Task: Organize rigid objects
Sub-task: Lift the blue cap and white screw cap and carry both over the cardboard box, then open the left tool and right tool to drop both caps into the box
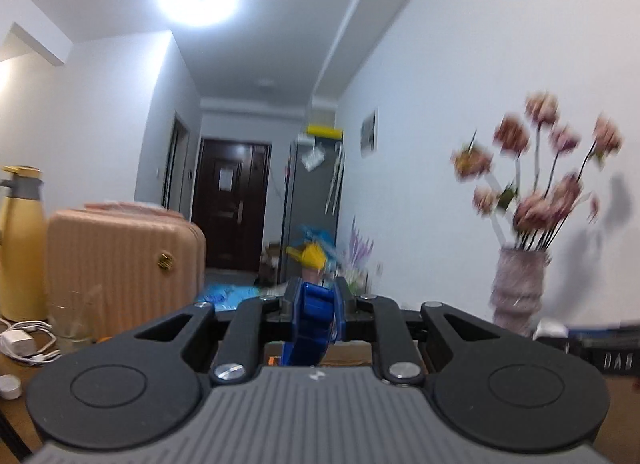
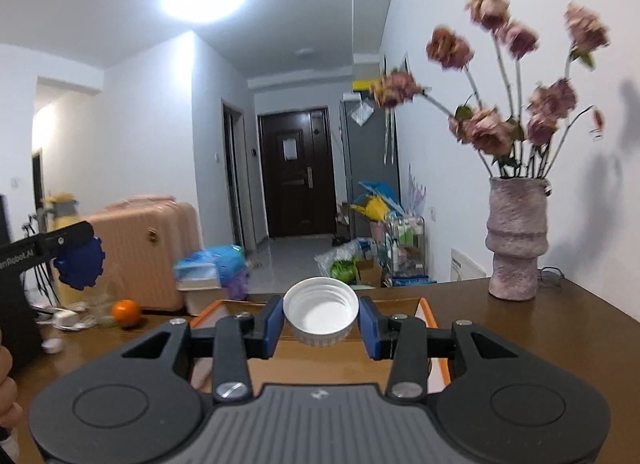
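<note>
Right wrist view: orange-rimmed cardboard tray (image 2: 434, 318) sits just under the right gripper (image 2: 320, 324), which pinches a white jar lid (image 2: 320, 310) by its rim, so a tilt could pop it free. Left gripper (image 1: 314, 314) is clamped on a blue toothed gear (image 1: 312, 328), held edge-on.

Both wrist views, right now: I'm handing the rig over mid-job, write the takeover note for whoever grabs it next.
Left gripper: jaws shut on a blue ridged piece, held in the air; from the right wrist view it looks like a toothed blue disc.
Right gripper: jaws shut on a white screw cap, open side up, above the orange-rimmed cardboard tray on the brown table.
Done: both pieces picked up.
Left: set each down; tray contents are hidden behind the gripper. An orange sits on the table to the left.
</note>
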### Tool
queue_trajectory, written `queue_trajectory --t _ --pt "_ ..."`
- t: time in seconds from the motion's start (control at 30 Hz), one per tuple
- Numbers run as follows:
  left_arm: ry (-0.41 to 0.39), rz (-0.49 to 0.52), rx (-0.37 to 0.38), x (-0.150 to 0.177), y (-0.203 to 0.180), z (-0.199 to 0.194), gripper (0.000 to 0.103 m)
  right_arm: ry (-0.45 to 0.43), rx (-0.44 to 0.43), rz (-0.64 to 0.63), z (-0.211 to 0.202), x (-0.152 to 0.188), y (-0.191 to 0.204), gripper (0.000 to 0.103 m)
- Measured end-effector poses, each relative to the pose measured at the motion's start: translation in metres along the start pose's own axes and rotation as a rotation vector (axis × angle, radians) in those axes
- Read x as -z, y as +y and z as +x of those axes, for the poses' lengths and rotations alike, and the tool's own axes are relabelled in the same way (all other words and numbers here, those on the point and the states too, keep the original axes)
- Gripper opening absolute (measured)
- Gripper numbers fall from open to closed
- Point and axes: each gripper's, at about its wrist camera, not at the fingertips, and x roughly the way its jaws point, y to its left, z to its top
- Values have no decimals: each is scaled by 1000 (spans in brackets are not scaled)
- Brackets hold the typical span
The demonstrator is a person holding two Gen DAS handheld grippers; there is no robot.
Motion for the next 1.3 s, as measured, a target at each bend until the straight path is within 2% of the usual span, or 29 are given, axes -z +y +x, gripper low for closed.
queue_trajectory --t 0.1,0.13,0.2,0.33,0.37,0.4,0.47,0.5,0.53,0.57,0.6,0.67,0.73,0.8,0.87,0.93,1.0,1.1,1.2,1.3 --pt "103 0 -9 8 -3 58 17 42 37 -13 53 -14 -14 39" --pt "135 12 -33 14 -5 82 17 74 53 -16 70 -17 -18 39" --pt "250 33 -32 24 -5 122 17 126 53 -15 106 -22 -27 39" --pt "527 57 -32 51 -2 199 17 323 71 -102 187 -15 -33 39" --pt "576 57 -43 54 -1 211 17 374 87 -120 207 -12 -35 39" --pt "598 62 -21 54 0 217 17 408 106 -133 221 -8 -36 39" --pt "637 83 5 57 2 225 23 491 138 -150 246 1 -39 40" --pt "695 73 4 60 2 234 36 545 138 -143 256 5 -40 40" --pt "748 42 12 62 5 242 46 565 121 -131 259 8 -40 40" --pt "771 22 11 63 9 246 48 574 102 -119 260 9 -41 49" --pt "763 10 6 63 11 246 53 576 103 -109 260 10 -40 66" --pt "750 -1 25 63 15 244 63 560 122 -94 256 10 -41 89" --pt "761 28 74 64 10 242 79 541 113 -79 250 11 -40 89" --pt "749 63 94 62 3 237 86 536 102 -64 248 11 -43 89" --pt "638 69 64 56 3 218 88 514 80 -59 244 11 -45 89" --pt "518 68 41 46 7 193 99 493 57 -46 235 7 -44 89" --pt "444 80 31 34 9 169 101 471 53 -27 219 -3 -44 89" --pt "380 72 38 19 11 128 103 408 33 -10 183 -22 -38 90" --pt "331 59 39 7 16 87 103 352 13 -17 142 -34 -31 95" --pt "306 53 42 -5 16 48 103 320 8 -29 100 -37 -22 95"
